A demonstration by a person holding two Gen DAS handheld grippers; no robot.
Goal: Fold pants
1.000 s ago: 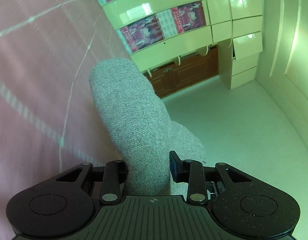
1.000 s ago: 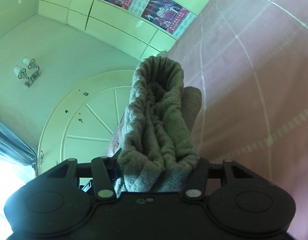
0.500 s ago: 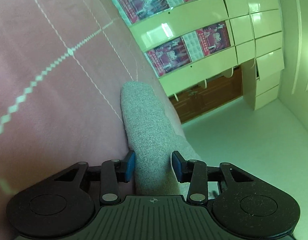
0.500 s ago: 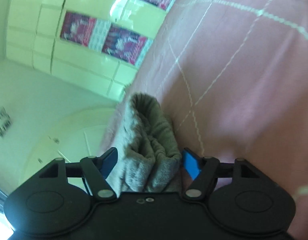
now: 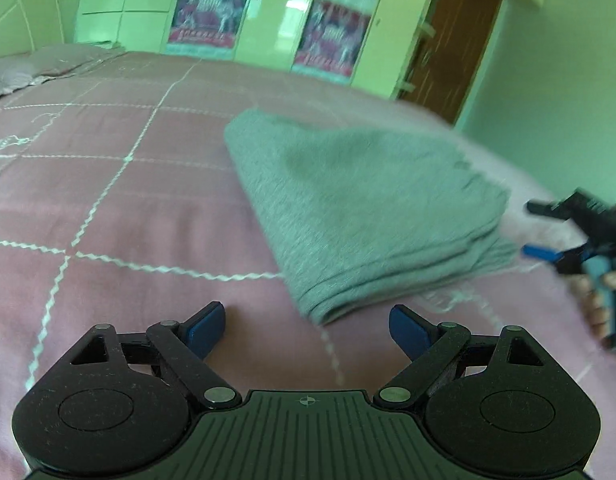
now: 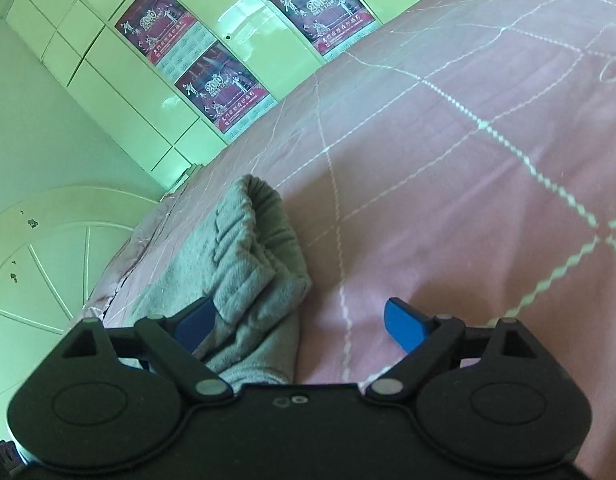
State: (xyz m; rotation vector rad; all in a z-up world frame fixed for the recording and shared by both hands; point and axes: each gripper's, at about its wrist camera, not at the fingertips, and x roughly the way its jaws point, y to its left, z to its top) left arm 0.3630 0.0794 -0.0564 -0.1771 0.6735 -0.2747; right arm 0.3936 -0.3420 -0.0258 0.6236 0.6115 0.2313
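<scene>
The grey pants point(image 5: 360, 208) lie folded in a flat, layered stack on the pink quilted bedspread point(image 5: 107, 208), toward its right side, their stacked edges facing me in the left wrist view. In the right wrist view the same pants point(image 6: 247, 272) show their gathered, ribbed waistband end, bunched and lying on the bedspread point(image 6: 468, 184) close under my camera. My left gripper point(image 5: 308, 330) hangs just short of the stack with its jaws spread wide, the blue pads point(image 5: 205, 326) apart and holding nothing; only pink cover lies between them. My right gripper point(image 6: 303, 322) is likewise spread wide and grips nothing, though the cloth sits against its left blue pad point(image 6: 195, 322), while the right pad is clear over bare bedspread. From the left wrist view I also see my right gripper point(image 5: 548, 232) at the far right edge, blurred, just beside the stack's right end. Beyond the bed stand pale glossy wardrobe doors point(image 5: 267, 8) with red calendar posters point(image 5: 211, 12) on them, a brown wooden door point(image 5: 456, 40) to their right, and pillows point(image 5: 31, 68) at the far left of the bed.
</scene>
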